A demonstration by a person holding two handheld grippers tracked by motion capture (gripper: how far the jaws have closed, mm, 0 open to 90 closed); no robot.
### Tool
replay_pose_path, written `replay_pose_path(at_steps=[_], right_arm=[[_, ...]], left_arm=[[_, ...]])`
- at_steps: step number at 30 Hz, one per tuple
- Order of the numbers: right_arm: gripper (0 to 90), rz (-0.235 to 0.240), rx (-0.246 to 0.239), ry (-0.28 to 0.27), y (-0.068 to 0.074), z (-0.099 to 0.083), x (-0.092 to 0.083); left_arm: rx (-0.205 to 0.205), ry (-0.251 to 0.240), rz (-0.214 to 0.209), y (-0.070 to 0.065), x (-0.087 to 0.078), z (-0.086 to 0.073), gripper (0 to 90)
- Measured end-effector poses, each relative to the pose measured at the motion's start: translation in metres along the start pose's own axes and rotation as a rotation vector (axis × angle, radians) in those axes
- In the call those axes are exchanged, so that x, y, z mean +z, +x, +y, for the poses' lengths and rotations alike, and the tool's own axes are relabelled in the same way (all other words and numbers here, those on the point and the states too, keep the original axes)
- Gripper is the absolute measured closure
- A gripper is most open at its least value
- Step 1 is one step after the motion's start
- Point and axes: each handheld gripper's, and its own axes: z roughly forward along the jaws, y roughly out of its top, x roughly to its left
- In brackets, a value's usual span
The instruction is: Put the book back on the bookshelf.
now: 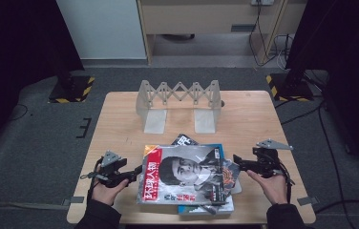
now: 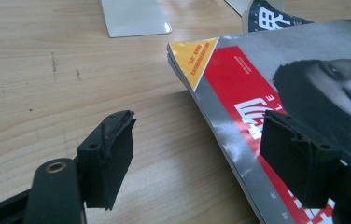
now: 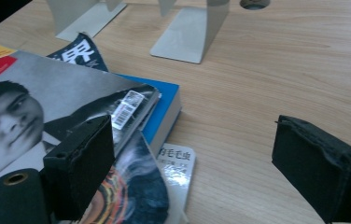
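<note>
Both hand-held grippers, left (image 1: 137, 174) and right (image 1: 237, 161), stood released, flanking the magazine (image 1: 182, 174) near the surface's (image 1: 120, 119) front edge.

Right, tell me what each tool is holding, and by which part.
Nothing is held. The left tool stands open astride the top magazine's edge, pads not pressing; the right tool is open beside the stack.

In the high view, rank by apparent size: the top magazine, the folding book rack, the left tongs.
1. Top magazine, largest.
2. Folding book rack; it stands farther from the camera, so the gap is unsure.
3. Left tongs, clearly smallest.
</note>
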Motion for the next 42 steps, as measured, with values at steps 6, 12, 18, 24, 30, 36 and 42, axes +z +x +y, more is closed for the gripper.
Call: replay_pose_path(at_steps=[6,12,18,24,30,36,42], right_arm=[[12.7,0.029,-0.013,0.018,0.013,0.000,0.004],[12.7,0.063,-0.022,0.024,0.025,0.000,0.008],[13.5,0.083,-0.047,0.041,0.038,-0.005,0.013],[16.3,0.124,-0.075,0.068,0.053,-0.012,0.021],[19.6,0.162,-0.078,0.087,0.059,-0.018,0.028],[22.3,0.187,-0.075,0.115,0.062,-0.025,0.032],[22.4,0.185,-0.079,0.104,0.062,-0.027,0.033]], left_arm=[[-0.007,0.021,-0.033,-0.002,0.000,-0.005,26.7],[-0.015,0.042,-0.062,-0.006,-0.002,-0.012,27.1],[-0.013,0.066,-0.075,-0.012,-0.003,-0.019,27.3],[-0.006,0.094,-0.087,-0.016,-0.002,-0.022,27.7],[-0.008,0.117,-0.124,-0.021,0.001,-0.026,26.6],[-0.018,0.128,-0.147,-0.023,0.003,-0.028,23.2],[-0.016,0.143,-0.185,-0.023,0.008,-0.030,19.2]])
